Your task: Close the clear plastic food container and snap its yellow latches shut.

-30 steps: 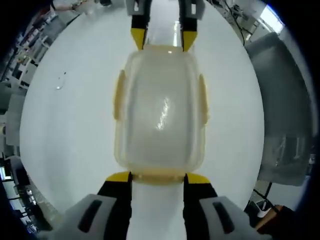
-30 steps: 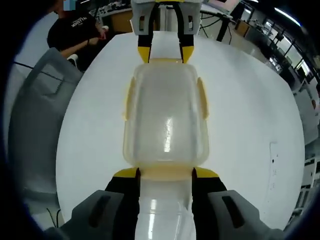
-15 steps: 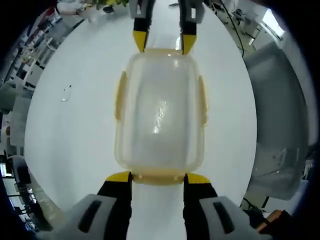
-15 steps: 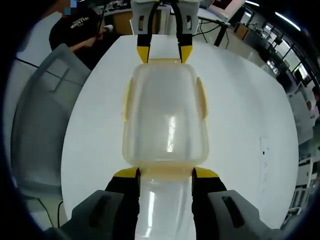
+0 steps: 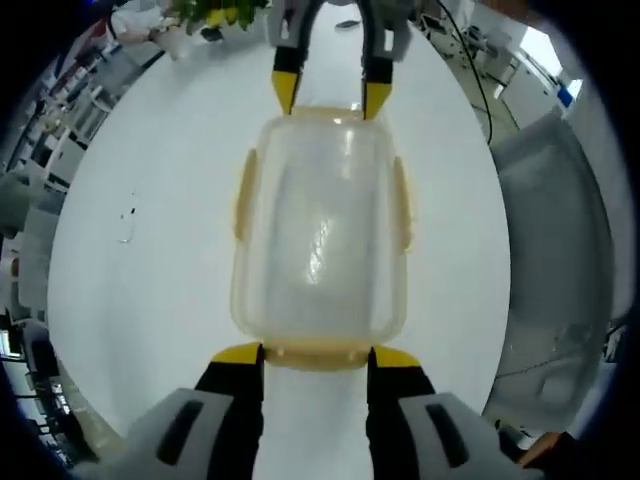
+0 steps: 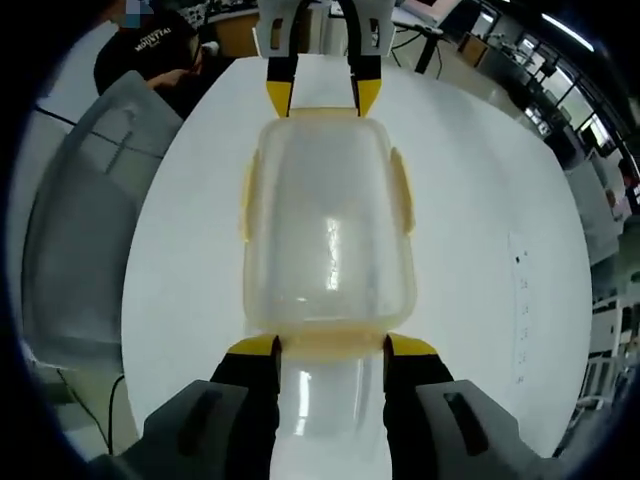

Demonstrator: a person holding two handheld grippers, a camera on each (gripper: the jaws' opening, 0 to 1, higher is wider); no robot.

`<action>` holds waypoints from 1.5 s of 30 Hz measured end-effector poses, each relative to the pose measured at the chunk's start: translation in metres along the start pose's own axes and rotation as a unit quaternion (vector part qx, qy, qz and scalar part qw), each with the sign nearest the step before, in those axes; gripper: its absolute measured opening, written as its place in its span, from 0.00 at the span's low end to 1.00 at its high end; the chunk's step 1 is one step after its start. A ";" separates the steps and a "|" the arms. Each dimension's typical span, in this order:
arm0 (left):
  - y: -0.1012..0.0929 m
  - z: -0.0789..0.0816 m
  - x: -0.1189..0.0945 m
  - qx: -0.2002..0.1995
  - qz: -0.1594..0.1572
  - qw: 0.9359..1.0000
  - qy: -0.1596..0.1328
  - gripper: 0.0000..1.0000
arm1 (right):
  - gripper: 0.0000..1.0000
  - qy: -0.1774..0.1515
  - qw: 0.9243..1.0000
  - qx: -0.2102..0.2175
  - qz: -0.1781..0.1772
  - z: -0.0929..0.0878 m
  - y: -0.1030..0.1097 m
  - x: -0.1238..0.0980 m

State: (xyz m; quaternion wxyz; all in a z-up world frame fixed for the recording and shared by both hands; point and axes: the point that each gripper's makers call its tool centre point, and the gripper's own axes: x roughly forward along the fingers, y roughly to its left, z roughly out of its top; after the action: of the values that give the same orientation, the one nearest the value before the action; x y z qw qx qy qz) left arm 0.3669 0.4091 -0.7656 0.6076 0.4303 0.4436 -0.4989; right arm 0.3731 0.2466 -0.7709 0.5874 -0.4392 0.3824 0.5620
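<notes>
Pressing in from both short ends, we have the clear plastic food container (image 5: pixel 320 225) caught between our 2 grippers on the white table (image 5: pixel 150 260). In the left gripper view the left gripper (image 5: pixel 315 352) rises from the bottom centre, its jaws spread, with the yellow tips against the container's near end latch (image 5: pixel 316 352); the right gripper (image 5: pixel 333 92) meets the far end at the top centre. In the right gripper view the same layout is mirrored: the right gripper (image 6: pixel 328 346) at the bottom centre with jaws apart, the left gripper (image 6: pixel 314 97) at the top.

We judge the main risk to be uneven pressure. If 1 side pushes harder, the light container could slide across the smooth table or tip up at 1 end, and a latch would slip off the rim instead of snapping. The 2 long-side latches (image 5: pixel 243 195) (image 5: pixel 401 205) appear to lie flat against the walls, but we cannot tell whether they or the end latches are fully clicked.

The lid sits on the container, which looks empty; we see only glare on the plastic. A grey chair (image 6: pixel 85 210) stands at the left of the right gripper view.
</notes>
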 end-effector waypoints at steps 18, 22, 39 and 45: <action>-0.003 0.069 0.018 0.013 -0.007 1.000 -0.012 0.34 | 0.37 0.006 1.000 0.025 -0.014 -0.065 -0.002 -0.026; -0.006 0.085 0.023 0.015 -0.018 0.999 -0.023 0.34 | 0.37 0.012 0.999 0.032 -0.013 -0.085 0.000 -0.031; -0.007 0.131 0.047 0.039 -0.033 0.998 -0.020 0.34 | 0.37 0.012 0.998 0.058 -0.009 -0.134 0.008 -0.039; -0.013 0.135 0.051 0.043 -0.039 0.998 -0.017 0.34 | 0.37 0.010 0.998 0.062 -0.003 -0.138 0.013 -0.038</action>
State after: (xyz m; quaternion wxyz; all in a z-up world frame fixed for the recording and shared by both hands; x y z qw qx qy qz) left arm 0.3741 0.2659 -0.7839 0.5763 0.4298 0.4280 -0.5477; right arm 0.3638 0.1035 -0.7809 0.6115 -0.4085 0.4209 0.5311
